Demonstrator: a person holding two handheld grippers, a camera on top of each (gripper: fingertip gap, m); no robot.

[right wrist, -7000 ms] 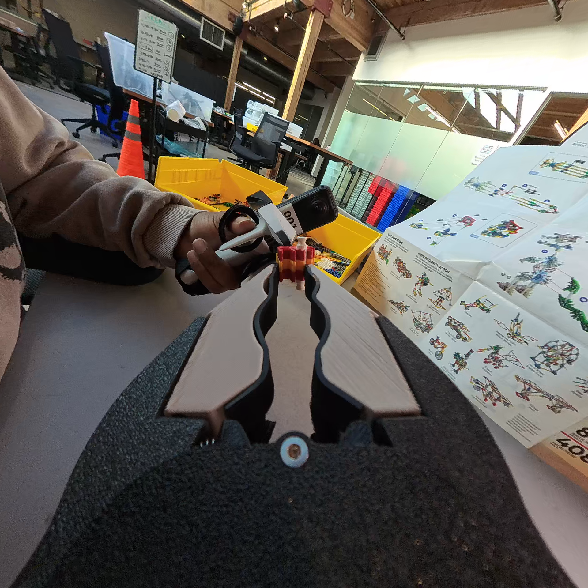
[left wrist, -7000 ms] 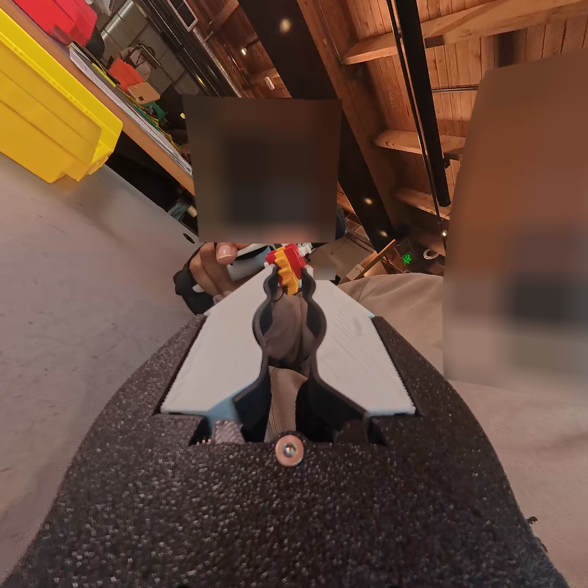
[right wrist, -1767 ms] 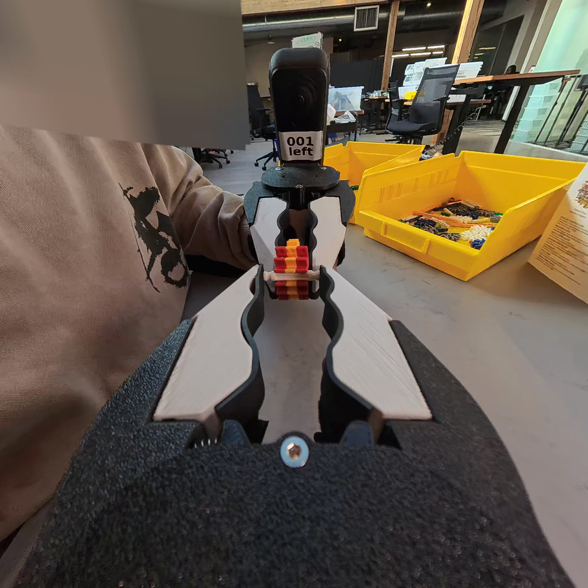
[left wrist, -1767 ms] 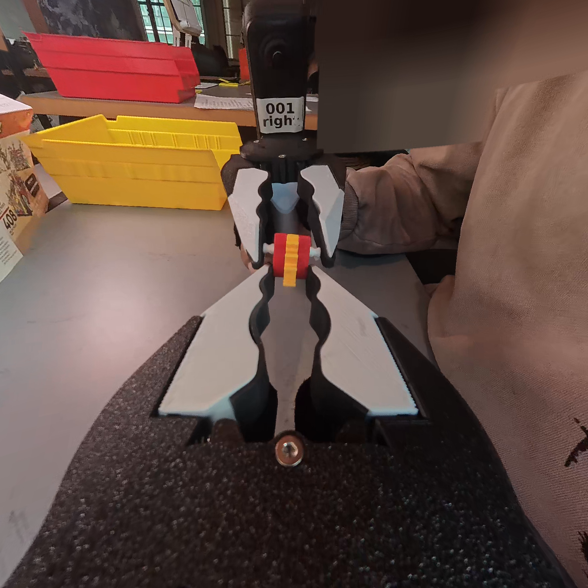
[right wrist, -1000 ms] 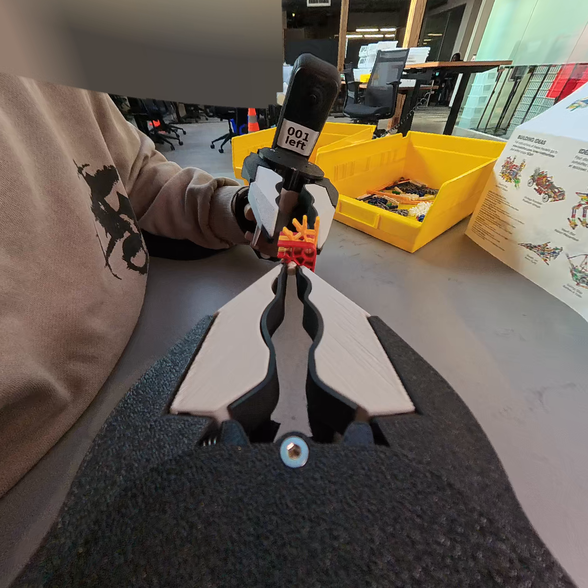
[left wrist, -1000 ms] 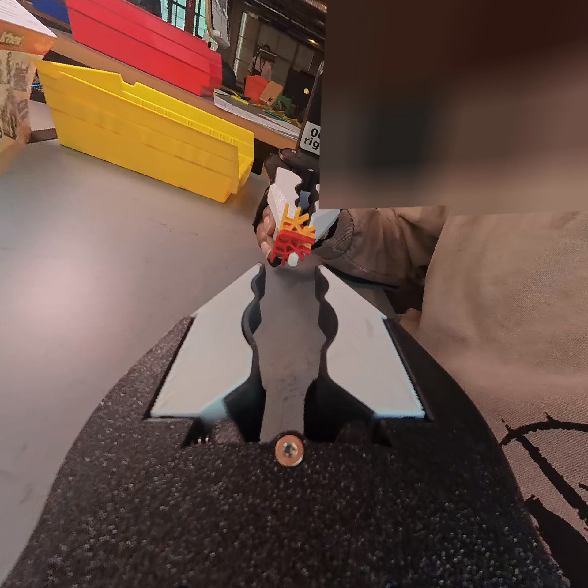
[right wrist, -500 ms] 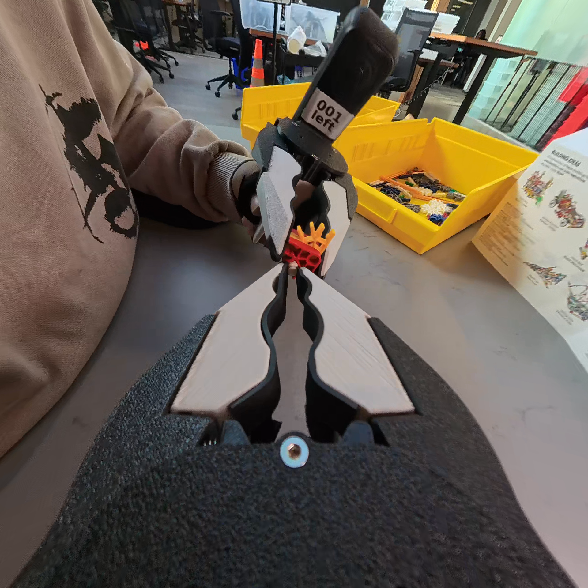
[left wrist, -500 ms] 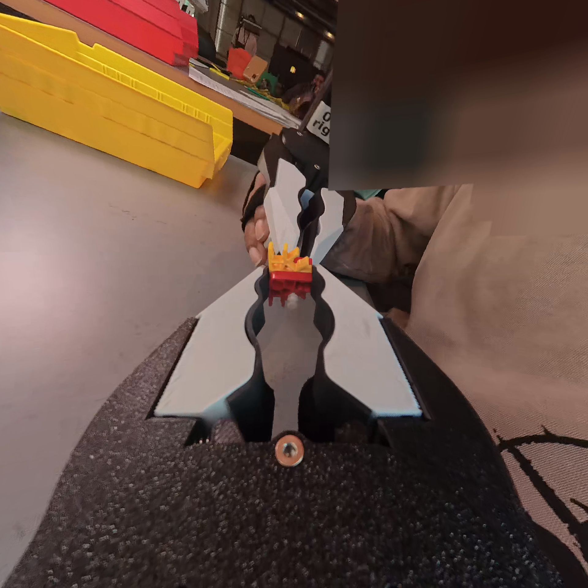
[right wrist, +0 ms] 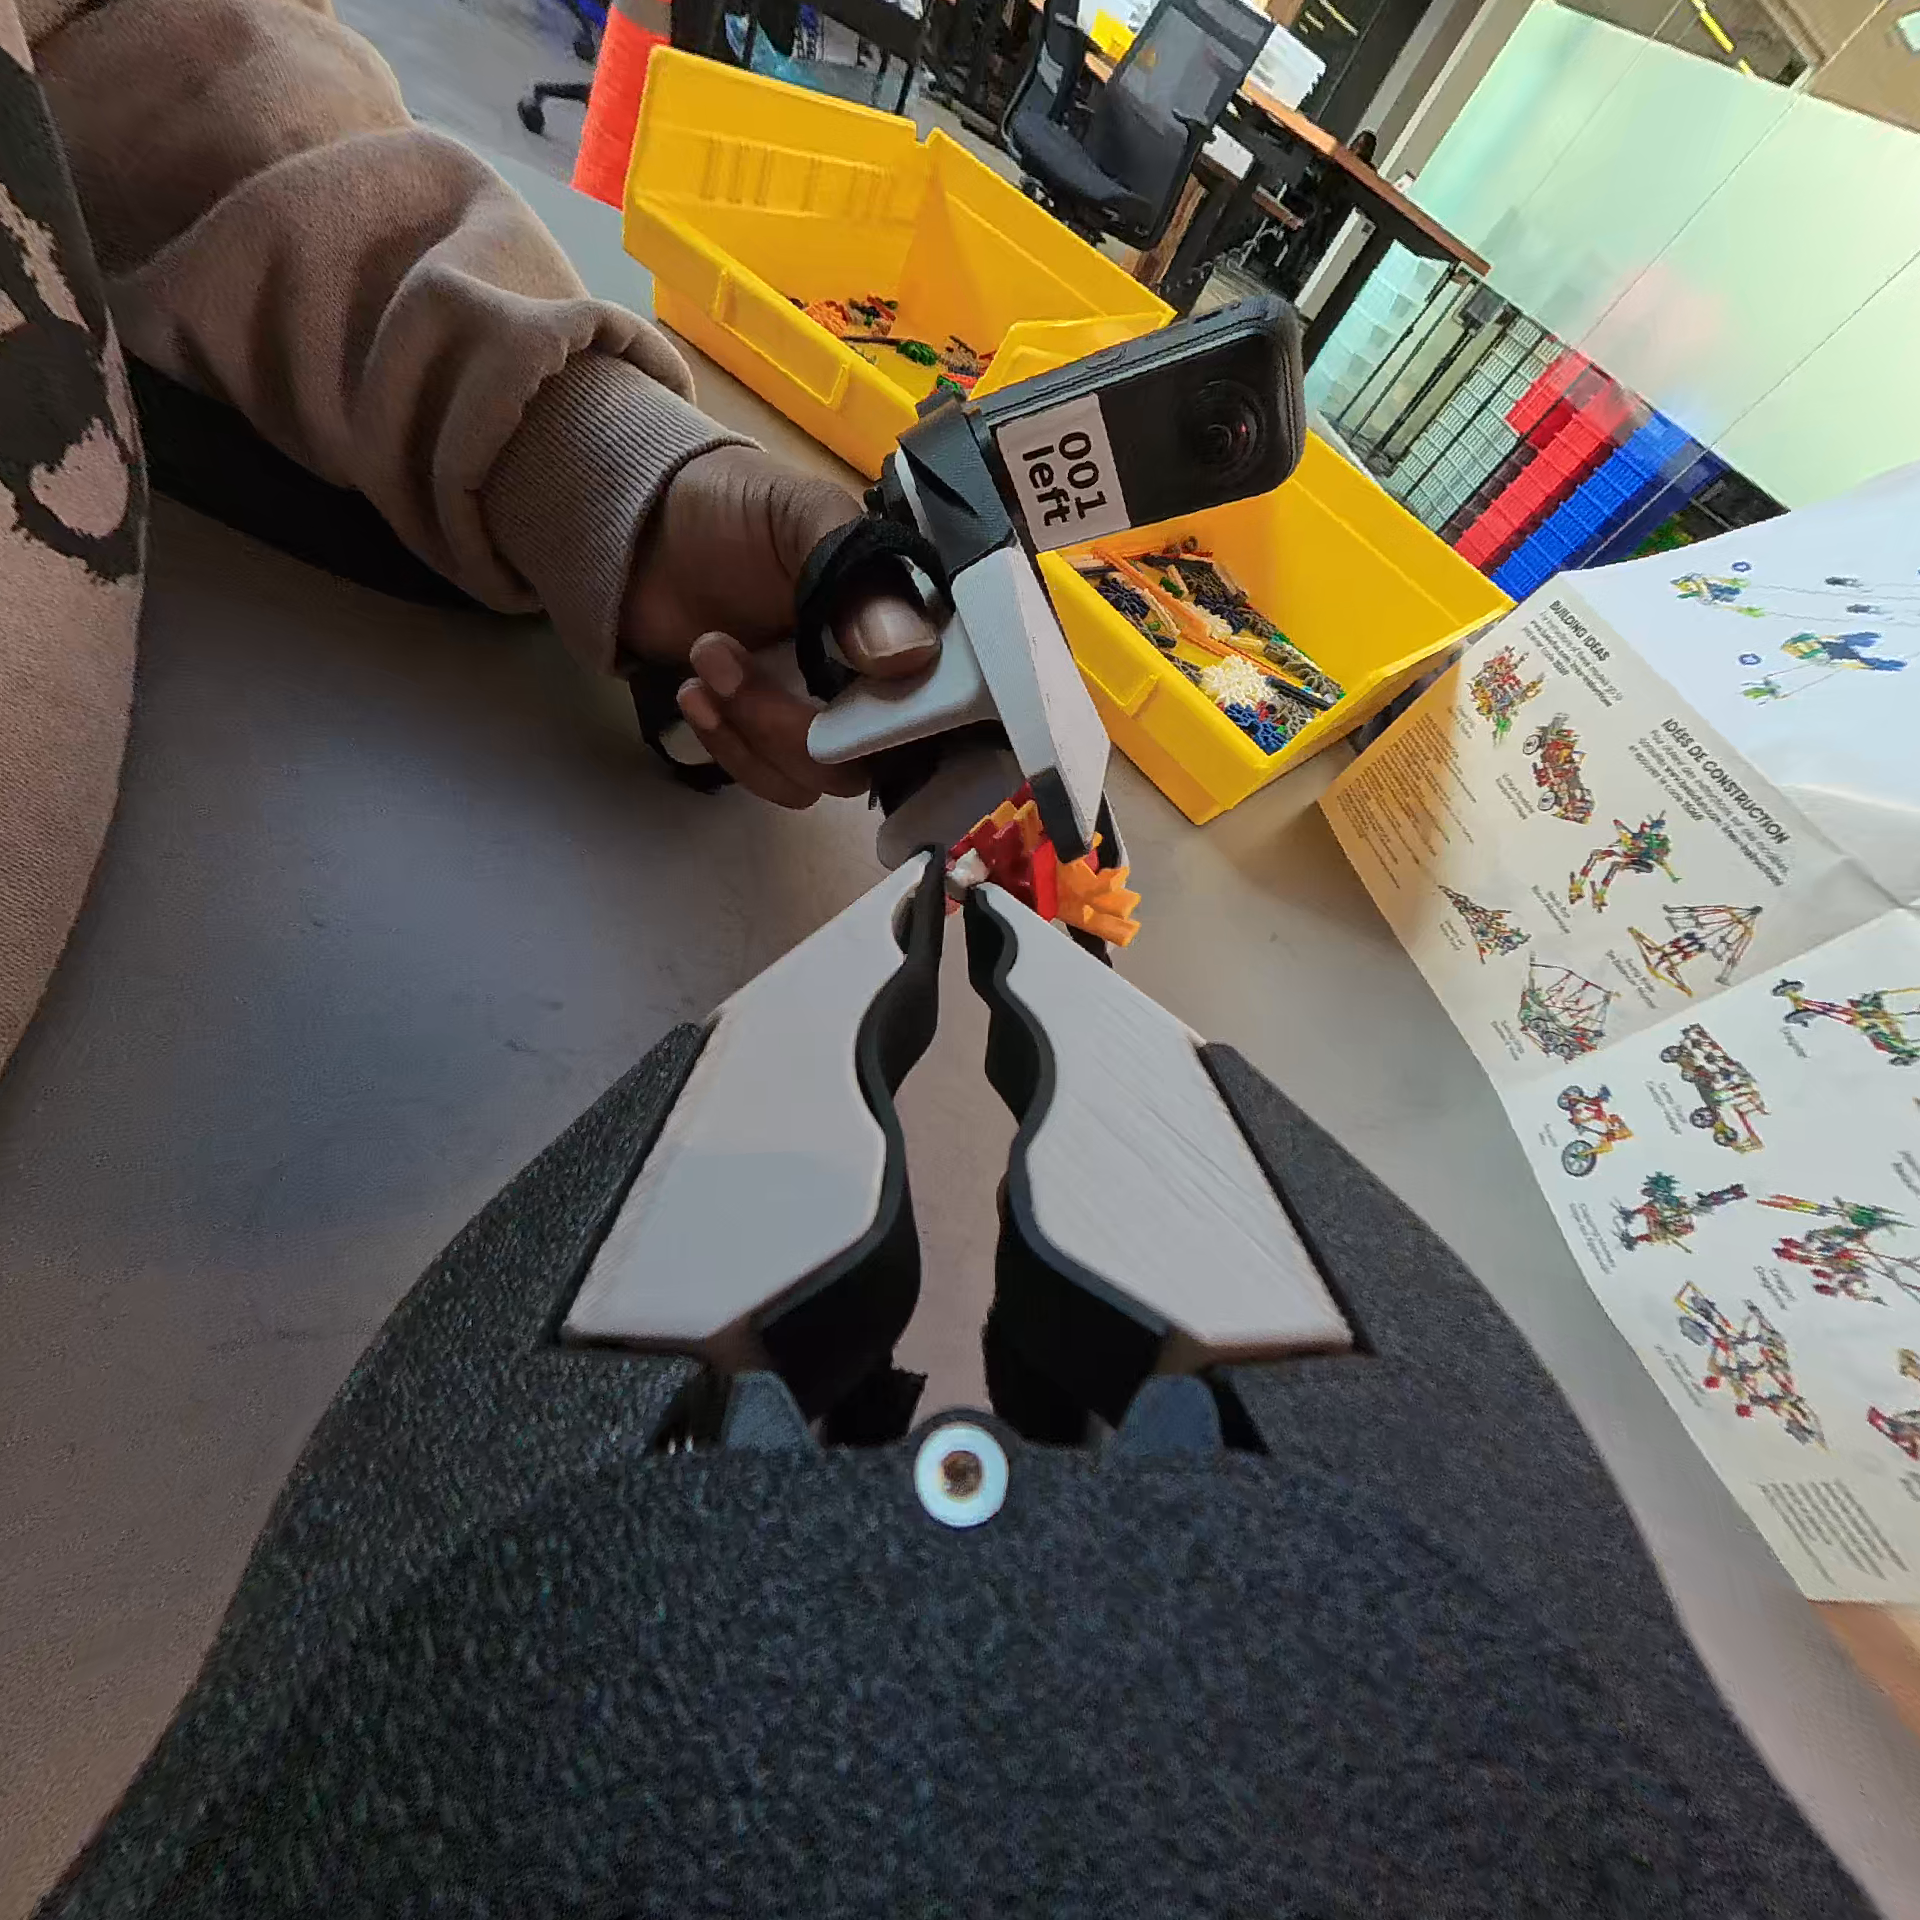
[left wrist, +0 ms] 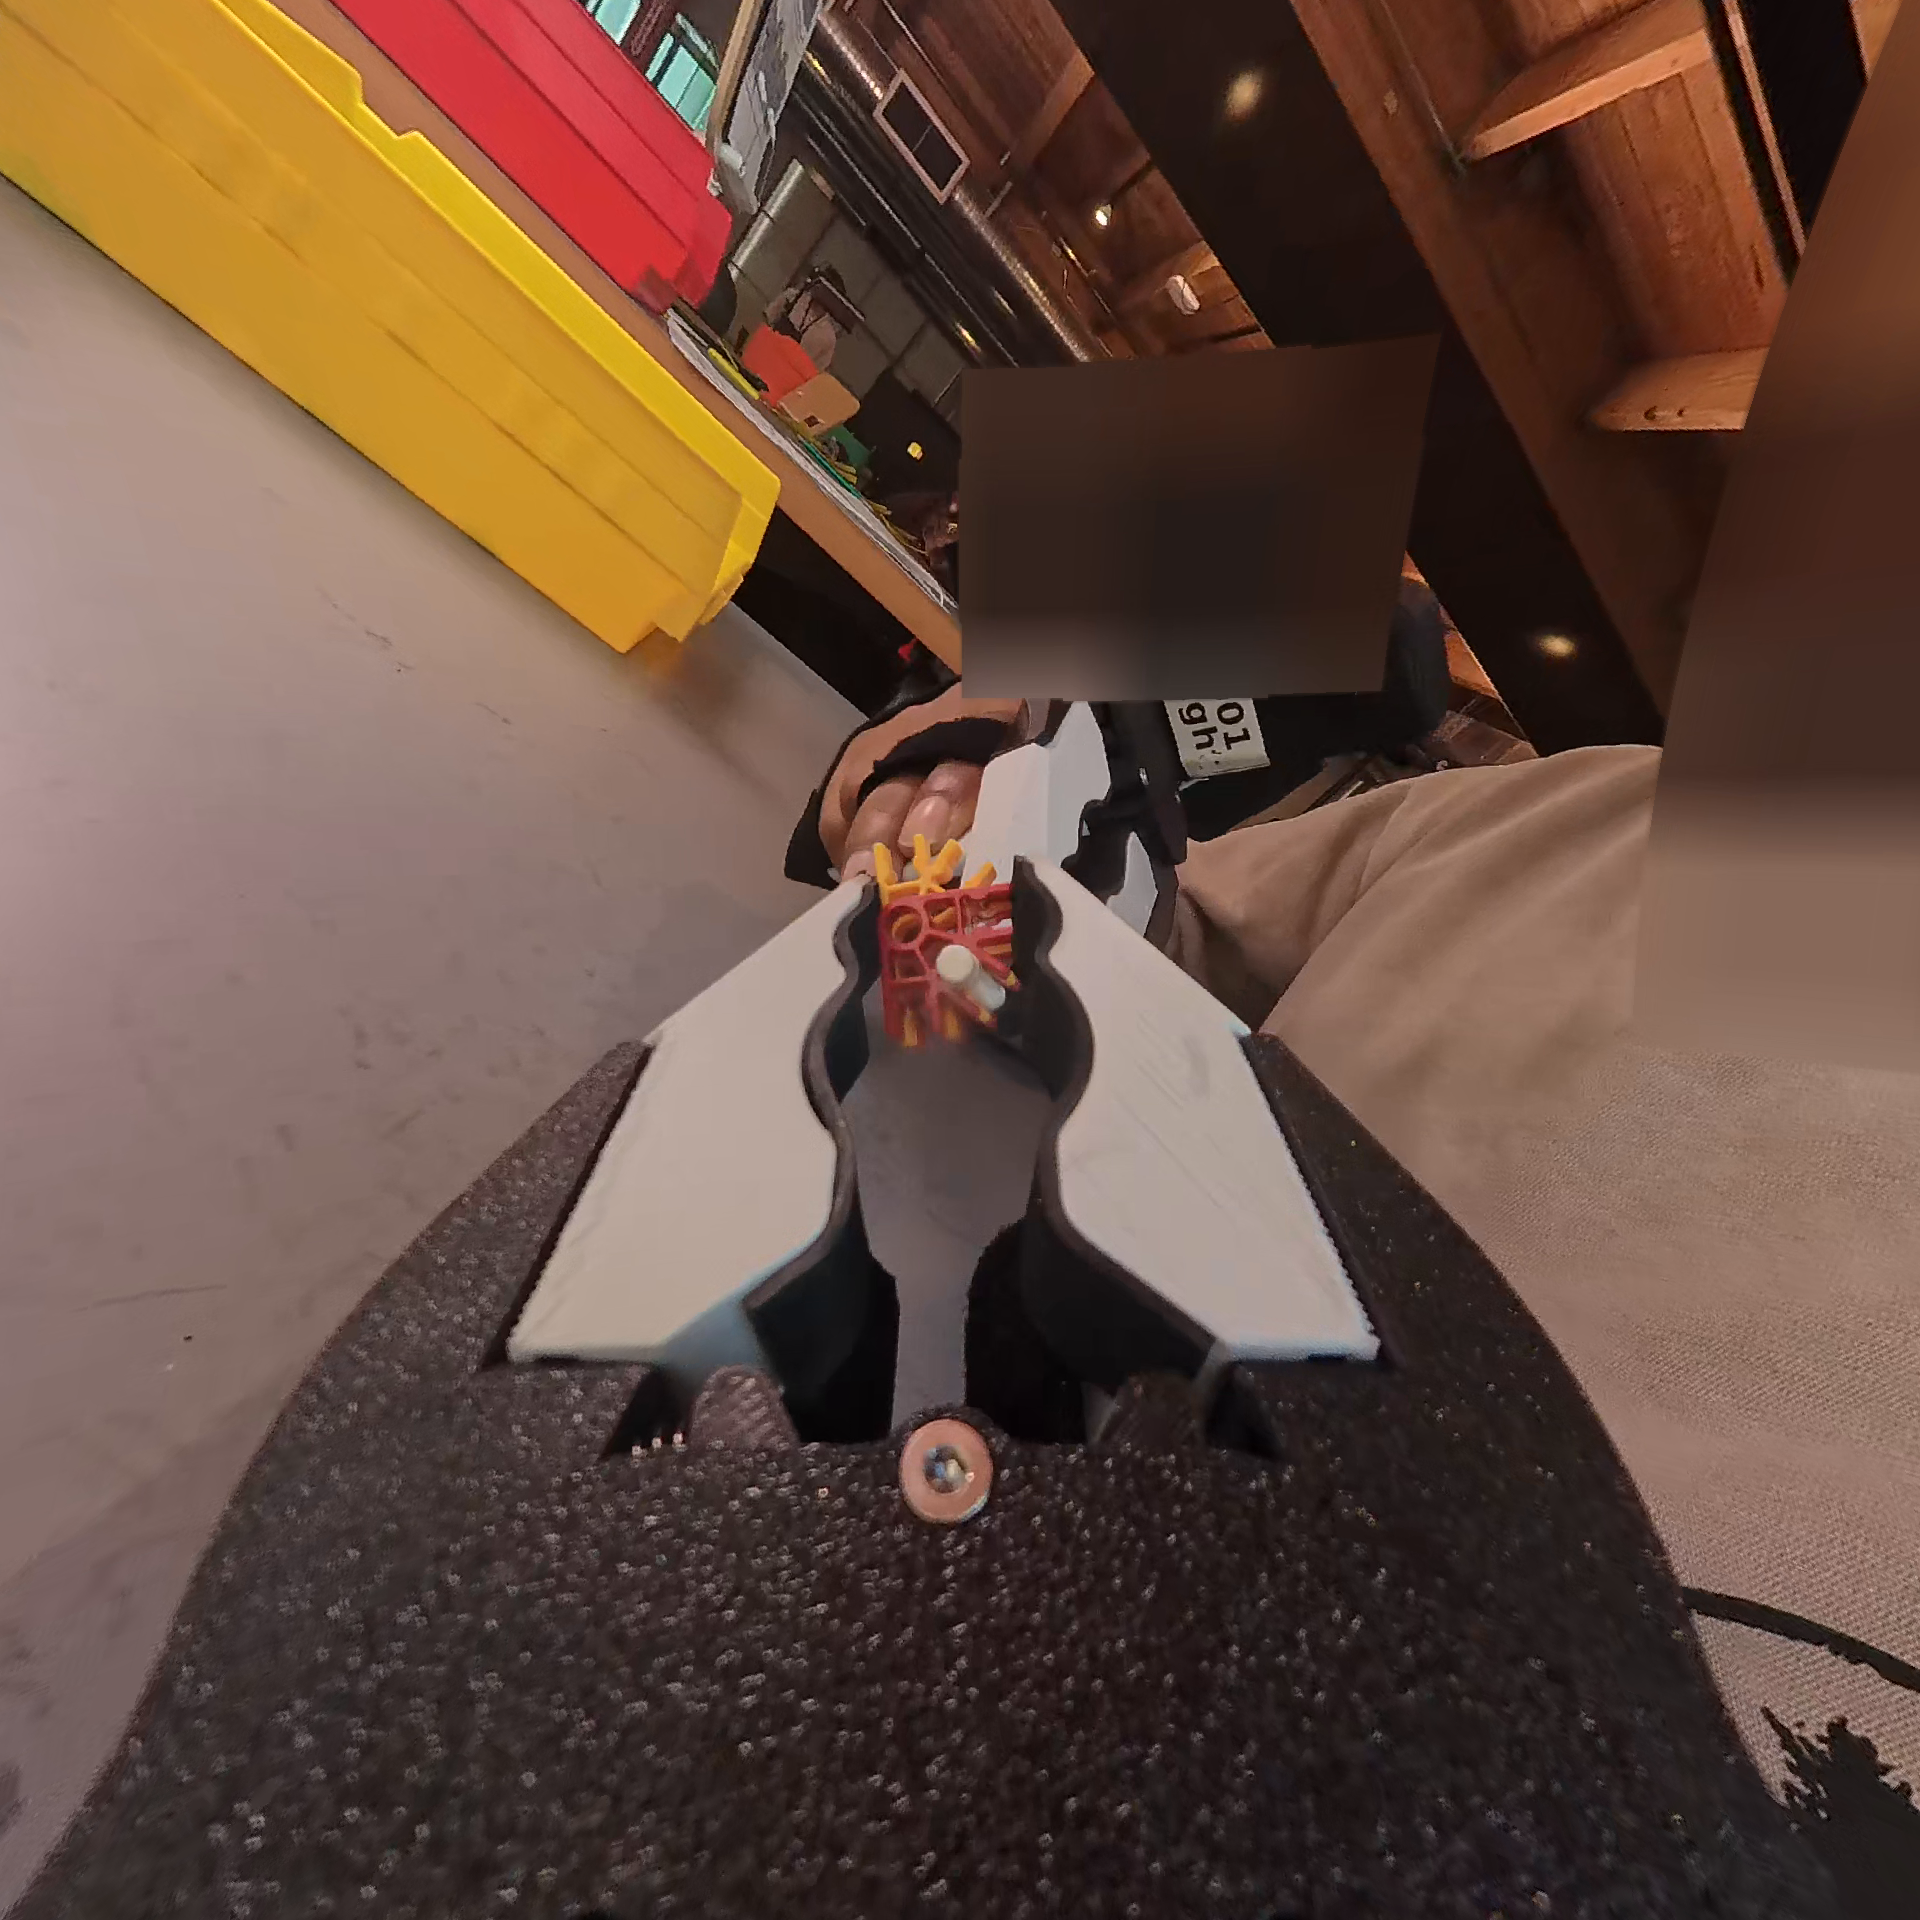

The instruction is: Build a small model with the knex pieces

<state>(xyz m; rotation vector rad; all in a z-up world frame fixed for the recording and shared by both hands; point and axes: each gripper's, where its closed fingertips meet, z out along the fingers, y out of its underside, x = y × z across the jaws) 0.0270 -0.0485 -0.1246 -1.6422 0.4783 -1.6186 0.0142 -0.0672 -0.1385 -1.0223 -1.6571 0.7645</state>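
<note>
Your left tool [left wrist: 940, 914] pinches the red-and-orange connector stack [left wrist: 940, 971] just above the grey desk [left wrist: 312, 883], while your right tool [right wrist: 954, 896], pressed nearly together, grips the white rod [right wrist: 958, 871] at that stack's end, near the yellow bin [right wrist: 1299, 623].

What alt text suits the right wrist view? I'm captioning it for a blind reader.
The right gripper pinches a white rod through a stack of red and orange plastic connectors, which the left gripper clamps from above. Behind lie yellow plastic parts bins and a printed instruction sheet.
</note>
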